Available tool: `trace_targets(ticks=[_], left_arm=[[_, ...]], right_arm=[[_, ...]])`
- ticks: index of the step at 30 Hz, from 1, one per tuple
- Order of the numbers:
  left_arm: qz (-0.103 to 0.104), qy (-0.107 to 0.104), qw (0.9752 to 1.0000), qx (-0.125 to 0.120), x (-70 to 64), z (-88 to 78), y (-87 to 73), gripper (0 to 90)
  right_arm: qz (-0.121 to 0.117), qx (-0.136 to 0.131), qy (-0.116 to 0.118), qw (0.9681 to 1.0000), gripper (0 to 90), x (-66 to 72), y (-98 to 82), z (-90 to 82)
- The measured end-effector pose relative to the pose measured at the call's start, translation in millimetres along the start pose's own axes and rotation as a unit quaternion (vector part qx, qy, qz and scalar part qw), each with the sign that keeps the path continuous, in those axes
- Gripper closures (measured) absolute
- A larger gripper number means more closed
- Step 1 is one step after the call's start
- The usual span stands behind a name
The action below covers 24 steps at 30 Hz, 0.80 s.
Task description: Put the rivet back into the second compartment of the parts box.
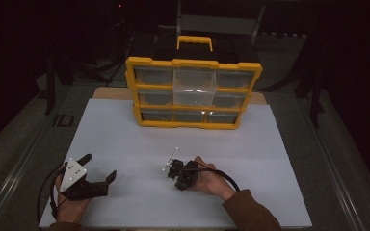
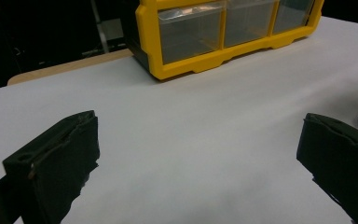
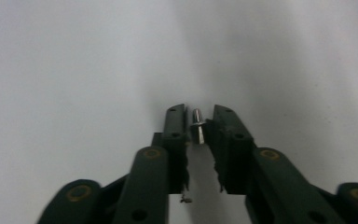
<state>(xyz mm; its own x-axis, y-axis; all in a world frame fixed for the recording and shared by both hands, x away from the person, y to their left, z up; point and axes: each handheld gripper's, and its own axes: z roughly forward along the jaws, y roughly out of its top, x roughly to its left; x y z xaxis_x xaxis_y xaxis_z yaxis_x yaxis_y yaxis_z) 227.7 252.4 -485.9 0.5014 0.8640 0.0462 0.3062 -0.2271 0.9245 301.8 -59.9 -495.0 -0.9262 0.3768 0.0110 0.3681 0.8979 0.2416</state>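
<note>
My right tongs have closed in narrow around a small metal bolt: in the right gripper view it stands between the two black jaws near their tips, lying against the left one with a slit of light on the other side, so I cannot tell whether both jaws press on it. That view gives me the bolt and the bare white sheet beneath it.

From the high view the bolt is too small to make out; there I see my right tongs low over the white sheet, near its middle and towards my side, with my right hand behind them. My left tongs rest at the left with jaws spread wide and nothing between them.

The left gripper view shows those wide jaws over bare sheet, and beyond them the lower drawers of the yellow drawer box, which the high view shows whole at the far edge.
</note>
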Motion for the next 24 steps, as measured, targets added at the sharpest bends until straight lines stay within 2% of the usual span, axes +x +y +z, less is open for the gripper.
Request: trace_targets(ticks=[4, 11, 18, 24], left_arm=[[0.000, 0.001, 1.0000, 0.000, 0.0, -0.1, 0.0, 0.0], [0.001, 0.001, 1.0000, 0.000, 0.3, -0.7, -0.2, 0.0], [0.001, 0.001, 1.0000, 0.000, 0.1, -0.4, -0.1, 0.0], [0.001, 0.001, 1.0000, 0.001, -0.1, -0.1, -0.1, 0.0]], right_arm=[[-0.006, 0.013, 0.002, 0.9999, 81.4, 0.9, 3.7, 0.5], [0.001, 0.017, 0.010, 0.9998, 82.2, -1.4, 3.9, 0.5], [-0.005, 0.023, 0.017, 0.9996, 82.9, -6.6, 4.9, -1.4], [0.003, 0.007, 0.015, 0.9999, 82.9, -14.0, 7.1, -14.9]])
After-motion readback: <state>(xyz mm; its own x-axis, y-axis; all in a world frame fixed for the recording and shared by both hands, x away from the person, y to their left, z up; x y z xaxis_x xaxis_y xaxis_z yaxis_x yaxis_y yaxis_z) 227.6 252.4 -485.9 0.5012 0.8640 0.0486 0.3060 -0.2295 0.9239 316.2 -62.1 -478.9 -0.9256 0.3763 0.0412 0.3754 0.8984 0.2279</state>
